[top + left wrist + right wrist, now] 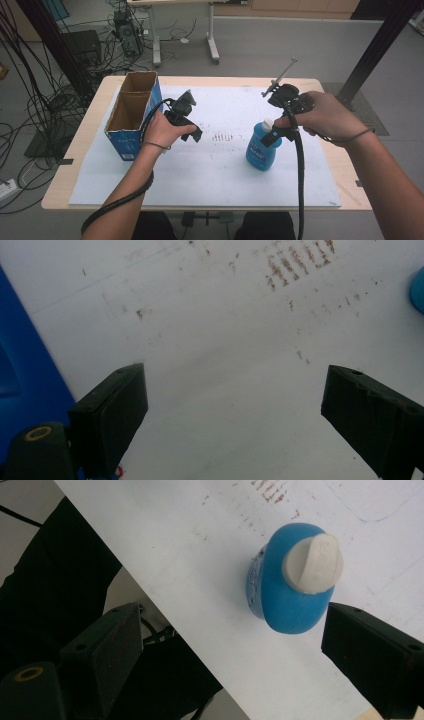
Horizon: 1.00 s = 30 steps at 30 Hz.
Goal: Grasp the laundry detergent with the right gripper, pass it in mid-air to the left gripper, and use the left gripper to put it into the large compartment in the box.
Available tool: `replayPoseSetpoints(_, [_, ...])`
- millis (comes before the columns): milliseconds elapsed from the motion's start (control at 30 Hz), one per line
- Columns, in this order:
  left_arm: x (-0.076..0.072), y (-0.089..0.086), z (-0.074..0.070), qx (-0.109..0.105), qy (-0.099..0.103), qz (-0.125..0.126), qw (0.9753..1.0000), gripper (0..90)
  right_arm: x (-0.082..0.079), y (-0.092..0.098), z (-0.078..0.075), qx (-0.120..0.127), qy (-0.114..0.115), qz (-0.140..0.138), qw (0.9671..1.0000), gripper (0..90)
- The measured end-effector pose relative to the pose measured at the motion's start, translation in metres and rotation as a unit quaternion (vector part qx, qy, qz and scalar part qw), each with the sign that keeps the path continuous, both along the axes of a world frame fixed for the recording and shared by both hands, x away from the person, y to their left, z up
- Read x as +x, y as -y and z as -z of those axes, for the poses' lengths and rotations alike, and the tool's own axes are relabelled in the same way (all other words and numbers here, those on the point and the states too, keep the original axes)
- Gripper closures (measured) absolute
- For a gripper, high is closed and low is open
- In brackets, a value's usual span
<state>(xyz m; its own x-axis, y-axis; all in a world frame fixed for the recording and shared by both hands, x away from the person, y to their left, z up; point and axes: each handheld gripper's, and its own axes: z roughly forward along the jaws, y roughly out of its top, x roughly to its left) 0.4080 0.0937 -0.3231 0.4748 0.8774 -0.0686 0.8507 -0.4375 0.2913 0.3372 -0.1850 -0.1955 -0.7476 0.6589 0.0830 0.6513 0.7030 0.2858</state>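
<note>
The blue bottle (262, 149) with a white cap (314, 563) stood upright on the white sheet (215, 175) covering the desk (60, 192), right of centre. The right gripper (278, 131) hovered just above its cap; in the right gripper view its fingers (372, 652) were spread wide, the bottle lying between them and nearer the right one, untouched. The left gripper (192, 131) was held over the sheet, just beside an open blue cardboard box (132, 117). Its fingers (112, 410) were likewise spread wide, pinching nothing. Brown smudges (223, 136) marked the sheet between the two grippers.
</note>
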Motion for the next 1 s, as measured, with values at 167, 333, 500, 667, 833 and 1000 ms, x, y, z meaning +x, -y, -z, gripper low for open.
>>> replayPoseSetpoints(167, [-0.008,-0.002,0.003,0.008,0.005,0.002,1.0000,11.2,-0.002,0.009,0.004,-0.004,0.003,0.012,0.9999,8.8])
replayPoseSetpoints(333, [-0.018,-0.004,0.009,-0.007,0.000,0.002,1.0000,11.1,-0.002,0.018,0.009,-0.007,0.000,0.016,0.9999,8.6])
replayPoseSetpoints(500, [-0.024,-0.005,0.013,-0.010,-0.003,0.003,0.9999,11.0,-0.003,0.025,0.014,-0.006,-0.001,0.023,0.9997,8.4])
replayPoseSetpoints(667, [-0.033,-0.004,0.015,-0.011,-0.005,0.007,0.9999,10.7,-0.006,0.035,0.022,-0.005,-0.001,0.031,0.9995,7.9])
replayPoseSetpoints(833, [-0.041,-0.003,0.015,-0.015,0.000,0.009,0.9998,10.6,-0.008,0.043,0.029,-0.005,-0.001,0.039,0.9992,7.3])
replayPoseSetpoints(1000, [-0.045,-0.002,0.017,-0.017,-0.001,0.009,0.9998,10.6,-0.009,0.047,0.036,-0.004,-0.002,0.045,0.9990,7.1])
